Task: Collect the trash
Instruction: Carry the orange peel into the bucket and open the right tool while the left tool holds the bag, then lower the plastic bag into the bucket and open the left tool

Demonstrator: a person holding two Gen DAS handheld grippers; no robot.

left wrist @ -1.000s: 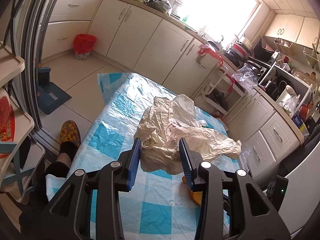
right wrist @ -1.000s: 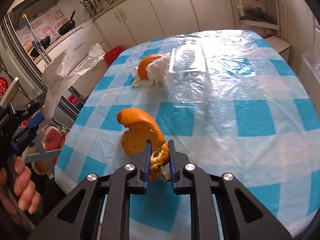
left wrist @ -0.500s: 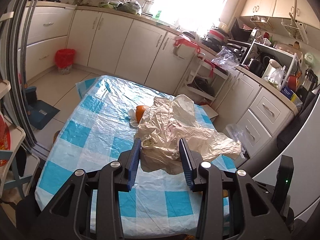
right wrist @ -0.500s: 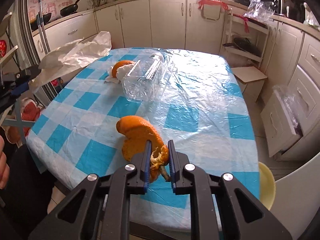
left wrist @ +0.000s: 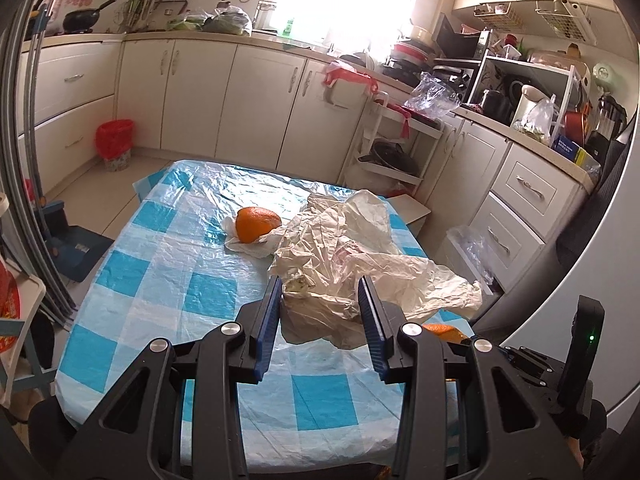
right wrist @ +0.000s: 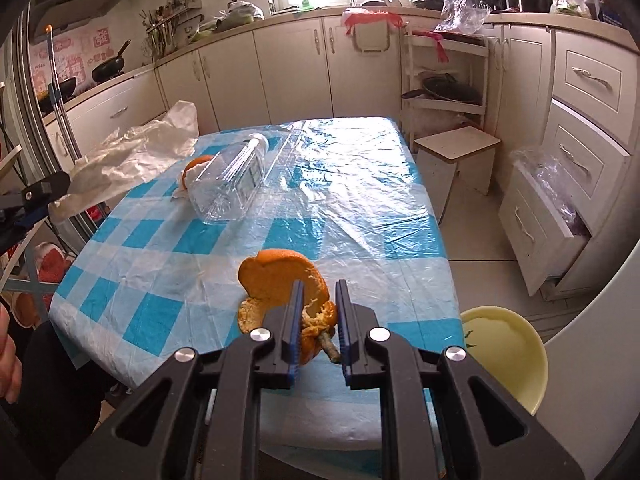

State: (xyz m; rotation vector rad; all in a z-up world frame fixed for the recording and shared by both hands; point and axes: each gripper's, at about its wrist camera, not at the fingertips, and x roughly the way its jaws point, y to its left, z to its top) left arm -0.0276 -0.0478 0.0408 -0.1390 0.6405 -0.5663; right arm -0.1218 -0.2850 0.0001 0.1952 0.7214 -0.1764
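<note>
Orange peel (right wrist: 280, 280) sits pinched between the blue pads of your right gripper (right wrist: 318, 320), a curled piece with its stem end poking out between the fingers, held above the near edge of the table (right wrist: 360, 208). Your left gripper (left wrist: 318, 320) has its fingers spread fairly wide, and a crumpled, cream-coloured plastic bag (left wrist: 360, 264) bulges up between them; you cannot tell from the wrist view whether the pads actually press on it, though in the right wrist view the bag (right wrist: 132, 160) hangs in the air off the table's left edge, beside that gripper's body.

Beyond the peel, a clear plastic bottle (right wrist: 232, 184) lies on its side toward the far left part of the blue-and-white checked cloth, cap pointing to the far edge. Just behind it, touching or nearly so, a second piece of orange (left wrist: 256, 224) rests on a white tissue (left wrist: 248, 246).

Off the table's near right corner a pale yellow bowl (right wrist: 508, 352) shows below the edge. A small white stool (right wrist: 456, 148) stands by the far right corner. A red bin (left wrist: 114, 144) stands on the floor against the cabinets (left wrist: 192, 92), well apart from the table.
</note>
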